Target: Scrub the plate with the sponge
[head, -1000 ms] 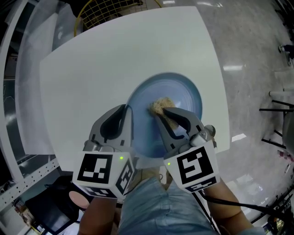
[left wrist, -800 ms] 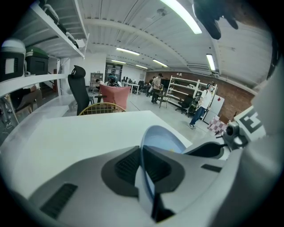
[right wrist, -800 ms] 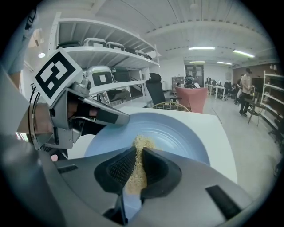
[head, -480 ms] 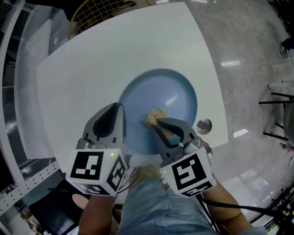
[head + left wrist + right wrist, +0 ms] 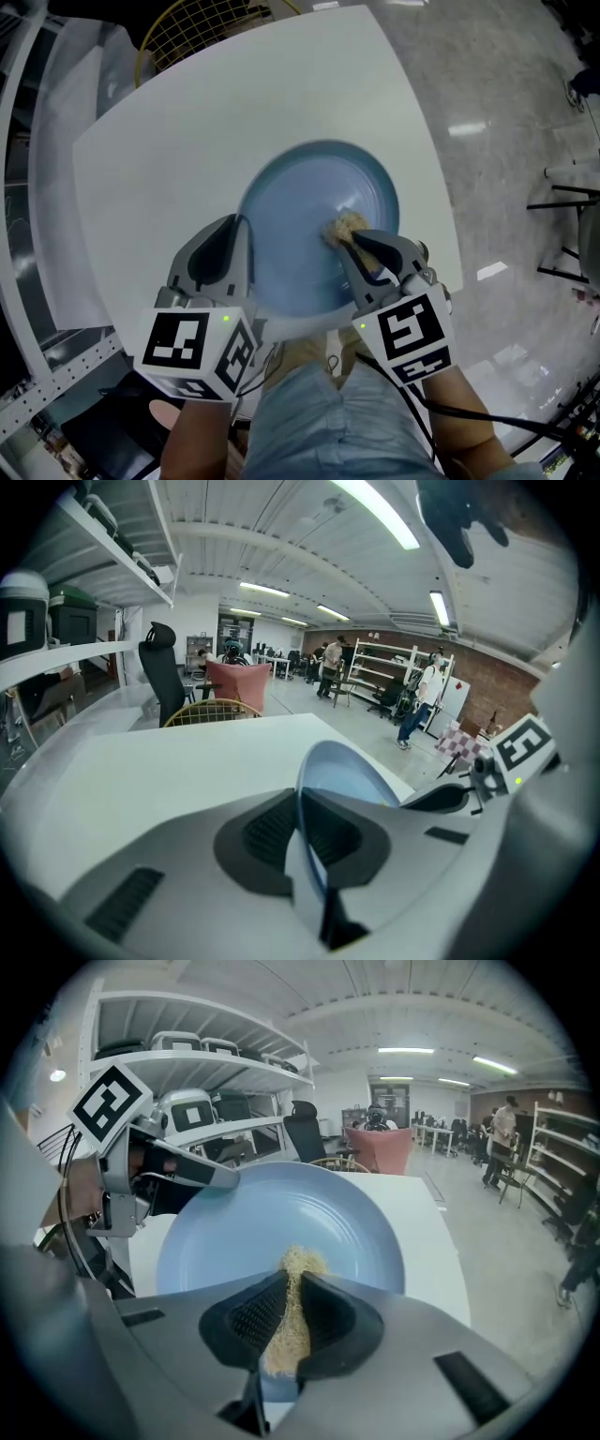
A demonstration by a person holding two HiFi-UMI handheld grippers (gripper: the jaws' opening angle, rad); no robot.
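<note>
Presently, by item:

**Plate** (image 5: 314,211): pale blue and round, at the centre of the head view on the white surface (image 5: 169,141). Its lower-left rim is held. It looks tipped up a little on that side, though whether the far rim touches the surface cannot be told.

**Left hand-held gripper** (image 5: 242,239): lower left of centre in the head view. In the left gripper view the jaws are pressed onto the plate's rim, one pad on each face, with the rim running edge-on between them.

**Right hand-held gripper** (image 5: 356,246): lower right of centre in the head view. In the right gripper view the jaws are pinching the sponge (image 5: 345,227).

**Sponge**: tan and fibrous. A tuft sticks out past the jaw tips and lies against the plate's inner face, right of the plate's middle.

**Yellow wire basket** (image 5: 202,28): upper left of the head view, beyond the surface and well apart from the work.

**Step in hand (judged)**: scrubbing is under way, with the sponge on the plate's face and the plate steadied at its rim.

**Next move (judged)**: it calls for drawing the sponge across the rest of the inner face, toward the centre and the far rim. The left pinch must hold firm against the push, and pressure should be light enough that the rim does not slip from the pads.
</note>
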